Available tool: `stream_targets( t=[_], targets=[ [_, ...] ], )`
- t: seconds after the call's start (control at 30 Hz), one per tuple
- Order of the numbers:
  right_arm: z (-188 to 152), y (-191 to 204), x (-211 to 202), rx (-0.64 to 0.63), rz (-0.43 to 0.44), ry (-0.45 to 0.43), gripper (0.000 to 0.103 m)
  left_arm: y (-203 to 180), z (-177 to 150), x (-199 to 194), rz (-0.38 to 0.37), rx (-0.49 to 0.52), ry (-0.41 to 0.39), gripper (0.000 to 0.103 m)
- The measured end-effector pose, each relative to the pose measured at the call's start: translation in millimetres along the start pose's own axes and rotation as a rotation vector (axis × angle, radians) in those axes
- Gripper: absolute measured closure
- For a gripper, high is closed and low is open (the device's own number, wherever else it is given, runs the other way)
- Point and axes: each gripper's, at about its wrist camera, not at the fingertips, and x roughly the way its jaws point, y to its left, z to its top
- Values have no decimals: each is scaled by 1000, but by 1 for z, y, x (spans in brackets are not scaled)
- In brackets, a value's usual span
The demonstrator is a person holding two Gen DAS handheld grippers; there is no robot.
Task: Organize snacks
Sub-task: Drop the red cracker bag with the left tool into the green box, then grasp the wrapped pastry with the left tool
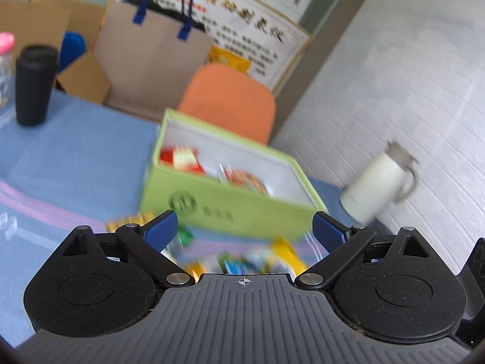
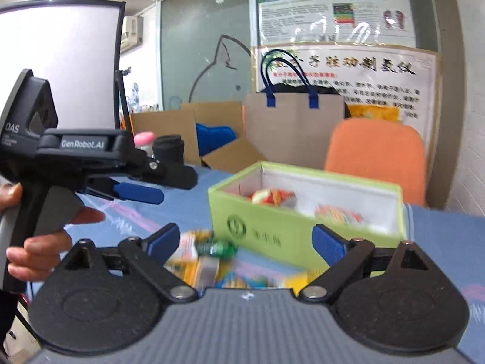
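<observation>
Centrally, an open green box (image 2: 303,227) stands on the blue tablecloth (image 1: 75,163) with two snack packets (image 2: 274,197) inside; loose snacks (image 2: 209,257) lie blurred on the cloth just before its front wall. Left gripper (image 1: 244,227) and right gripper (image 2: 245,239) both hover above these snacks, fingers spread apart, holding nothing. A white jug (image 1: 379,182) stands to the box's right.

Premises appear to be an office or lab room: printed research posters (image 2: 333,6) on the wall, cardboard boxes (image 2: 169,130), an orange office chair (image 2: 379,157) behind the cloth-covered bench (image 1: 75,157).
</observation>
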Motion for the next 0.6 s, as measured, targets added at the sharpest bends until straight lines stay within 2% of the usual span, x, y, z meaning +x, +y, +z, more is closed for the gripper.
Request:
stream_targets(
  t=[0.13,0.3,0.4,0.53,0.6],
  targets=[
    [-29,-4,-33,103,10,29,10,-11,-29,-7,22,-10,68,22],
    [-69,10,-56,179,37,91,10,-13,-67,-2,-7,-77,196,23],
    [-87,29,-54,145,23,165,10,-12,-87,8,-25,-121,287,28],
    [-97,50,-49,62,-1,208,12,-19,-105,16,-49,-134,367,32],
    [-100,55,-47,44,-3,220,22,-22,-109,18,-47,-118,384,33]
  ],
)
